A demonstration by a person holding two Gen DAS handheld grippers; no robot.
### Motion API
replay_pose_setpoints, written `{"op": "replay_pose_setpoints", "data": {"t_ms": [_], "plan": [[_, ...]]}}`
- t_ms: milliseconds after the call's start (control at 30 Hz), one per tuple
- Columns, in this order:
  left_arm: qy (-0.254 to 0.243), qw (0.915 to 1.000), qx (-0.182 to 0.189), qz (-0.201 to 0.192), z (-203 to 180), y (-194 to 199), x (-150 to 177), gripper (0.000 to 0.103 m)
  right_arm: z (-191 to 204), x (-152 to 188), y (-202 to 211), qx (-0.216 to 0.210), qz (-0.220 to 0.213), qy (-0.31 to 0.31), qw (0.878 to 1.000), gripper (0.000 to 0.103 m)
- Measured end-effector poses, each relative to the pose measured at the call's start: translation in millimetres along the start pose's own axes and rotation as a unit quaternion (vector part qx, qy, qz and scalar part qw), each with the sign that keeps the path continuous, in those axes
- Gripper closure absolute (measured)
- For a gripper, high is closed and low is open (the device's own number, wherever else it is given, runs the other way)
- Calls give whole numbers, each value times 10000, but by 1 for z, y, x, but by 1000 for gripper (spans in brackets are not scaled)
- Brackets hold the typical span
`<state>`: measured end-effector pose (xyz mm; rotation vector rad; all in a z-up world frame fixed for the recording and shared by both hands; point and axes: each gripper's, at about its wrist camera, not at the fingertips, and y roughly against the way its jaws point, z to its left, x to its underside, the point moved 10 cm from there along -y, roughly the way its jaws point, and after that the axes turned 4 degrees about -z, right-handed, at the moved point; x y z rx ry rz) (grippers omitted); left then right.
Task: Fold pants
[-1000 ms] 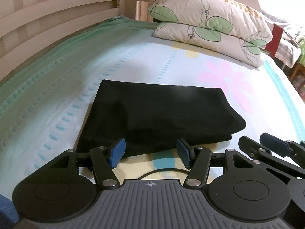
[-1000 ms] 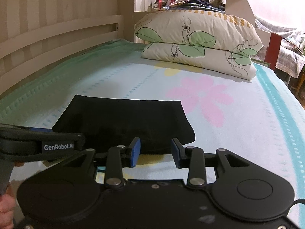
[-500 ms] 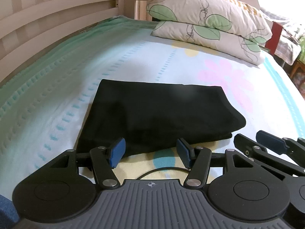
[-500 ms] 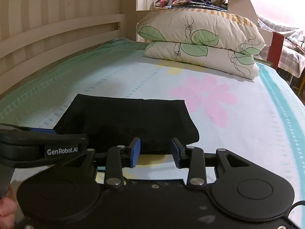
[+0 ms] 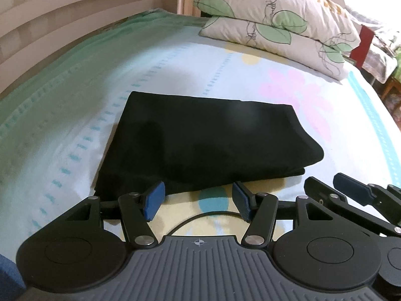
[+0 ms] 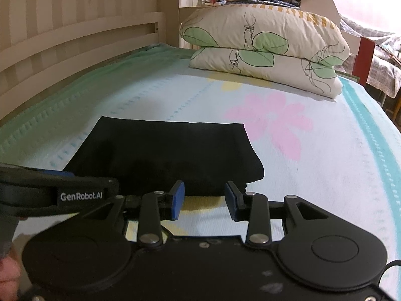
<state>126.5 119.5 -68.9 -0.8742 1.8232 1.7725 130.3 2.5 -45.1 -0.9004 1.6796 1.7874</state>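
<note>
Now folded pants (image 5: 205, 143) flat; both grippers' fingers (image 5: 153, 200) apart, empty.

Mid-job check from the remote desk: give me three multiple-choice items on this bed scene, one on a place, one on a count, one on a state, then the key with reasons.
1. Where do the black pants lie?
A. On the pillows
B. On the bed sheet, just ahead of both grippers
C. On the floor

2. How many pillows are stacked at the head of the bed?
A. One
B. Two
C. Four

3. What state are the left gripper and right gripper in?
A. Both open, holding nothing
B. Both shut on the pants
C. Left shut, right open

Key: 1 B, the folded pants rest flat on the sheet beyond the fingertips. 2 B, one leaf-print pillow sits on another. 3 A, a gap shows between each pair of blue pads.
</note>
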Motion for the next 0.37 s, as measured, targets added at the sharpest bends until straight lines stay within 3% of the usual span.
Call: {"op": "replay_pose_setpoints", "data": {"t_ms": [367], "plan": [[25,9999,-136,-71,2,2,-1,45,-1,-1,0,-54,-22,8,10000,65]]}}
